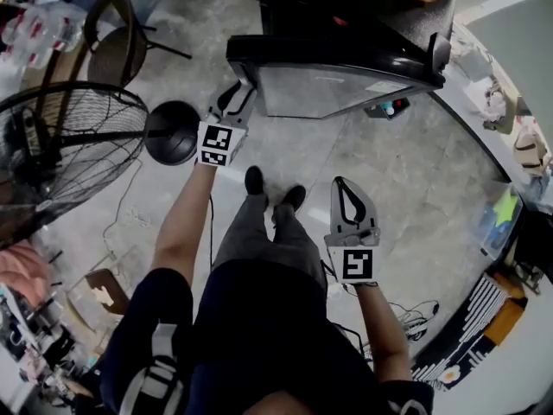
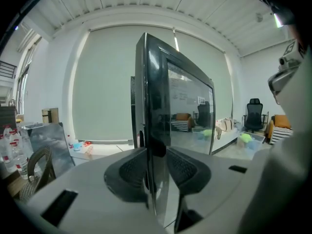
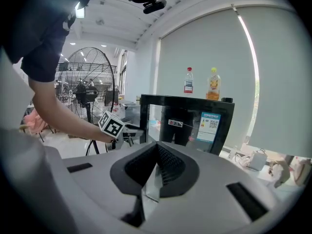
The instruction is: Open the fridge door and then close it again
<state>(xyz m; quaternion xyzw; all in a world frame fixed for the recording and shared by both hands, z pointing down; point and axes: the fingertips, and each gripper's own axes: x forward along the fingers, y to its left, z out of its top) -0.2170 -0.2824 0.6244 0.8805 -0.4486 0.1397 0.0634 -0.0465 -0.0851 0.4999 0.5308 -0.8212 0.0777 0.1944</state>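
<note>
The black fridge [image 1: 346, 3] stands ahead of me with its glass door [image 1: 346, 80] swung out toward me. My left gripper [image 1: 241, 91] reaches the door's free left edge. In the left gripper view the door's black frame [image 2: 155, 96] runs upright between the jaws, and both pads of the left gripper [image 2: 157, 167] lie against it. My right gripper [image 1: 344, 184] hangs lower on the right, apart from the door, its jaws shut with nothing in them. From the right gripper view the open door [image 3: 187, 123] shows past the shut right gripper [image 3: 157, 165], with the left gripper's marker cube [image 3: 112, 126] at the door's edge.
A large standing fan [image 1: 60, 145] and its round black base [image 1: 171, 132] are close on the left, a chair [image 1: 117, 46] behind them. Two bottles [image 3: 189, 80] stand on top of the fridge. Boxes and clutter line the right wall [image 1: 518, 145]. The person's feet [image 1: 272, 188] stand before the door.
</note>
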